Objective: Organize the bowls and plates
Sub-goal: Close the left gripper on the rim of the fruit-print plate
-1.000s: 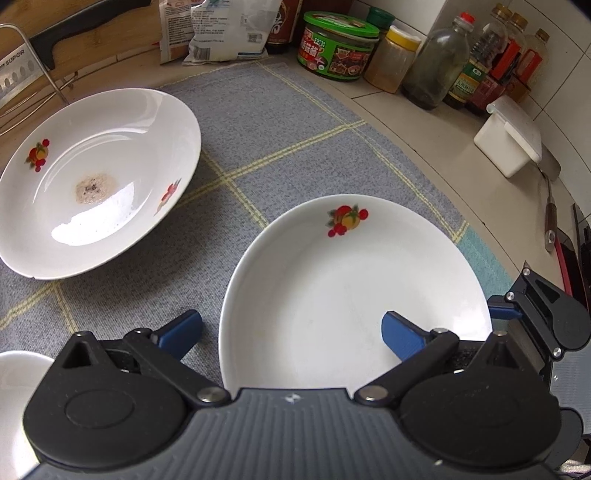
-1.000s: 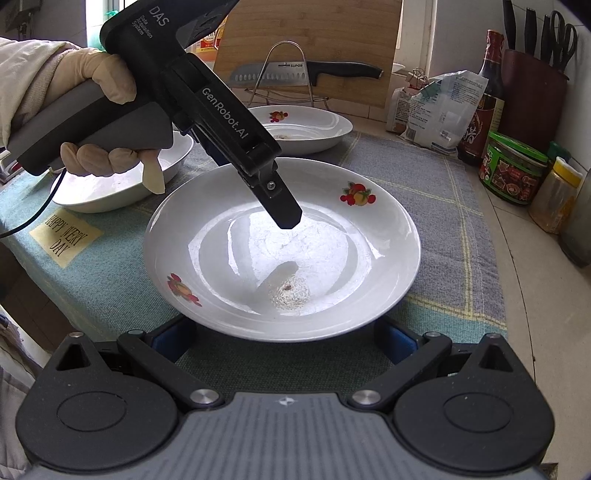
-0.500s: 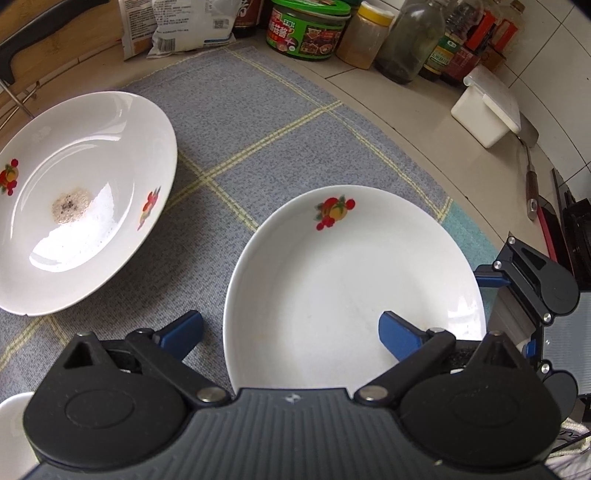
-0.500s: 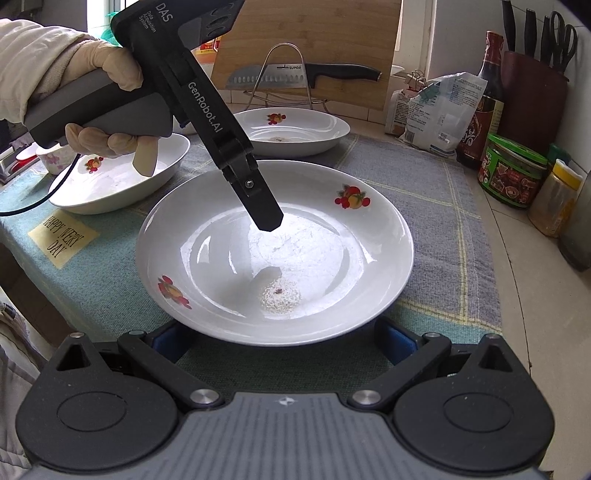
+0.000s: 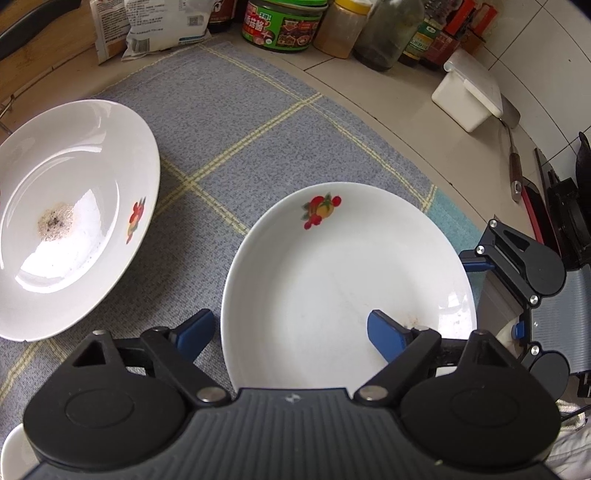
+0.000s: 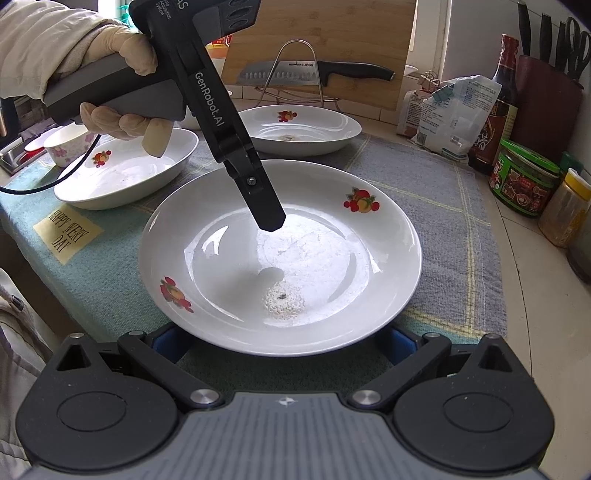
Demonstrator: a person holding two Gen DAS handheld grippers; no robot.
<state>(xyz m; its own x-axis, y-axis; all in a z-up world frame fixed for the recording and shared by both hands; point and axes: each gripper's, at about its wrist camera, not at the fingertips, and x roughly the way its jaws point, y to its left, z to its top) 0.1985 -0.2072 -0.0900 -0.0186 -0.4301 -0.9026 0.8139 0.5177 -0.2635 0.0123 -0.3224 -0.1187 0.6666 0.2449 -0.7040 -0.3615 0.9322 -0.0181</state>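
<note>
A white plate with fruit prints [image 6: 295, 258] lies on the grey cloth, also in the left wrist view [image 5: 332, 273]. My left gripper [image 5: 291, 332] is open, one blue finger outside the plate's left rim and one over its inside; it shows in the right wrist view [image 6: 271, 218]. My right gripper [image 6: 284, 341] is open, its fingers under the plate's near rim; it appears at the plate's right edge in the left wrist view [image 5: 517, 266]. A second plate [image 5: 70, 221] with crumbs lies farther back [image 6: 299, 127]. A third plate [image 6: 125, 170] lies to the left.
A small flowered bowl [image 6: 68, 144] stands far left. A knife on a wire rack [image 6: 314, 72] and a cutting board stand behind. Bags [image 6: 454, 114], a green tin [image 6: 524, 177], jars and bottles [image 5: 388, 33] line the right counter with a white box [image 5: 465, 96].
My left gripper has shifted right over the near plate, so the far plate slid left in its view. The near plate has come closer to my right gripper.
</note>
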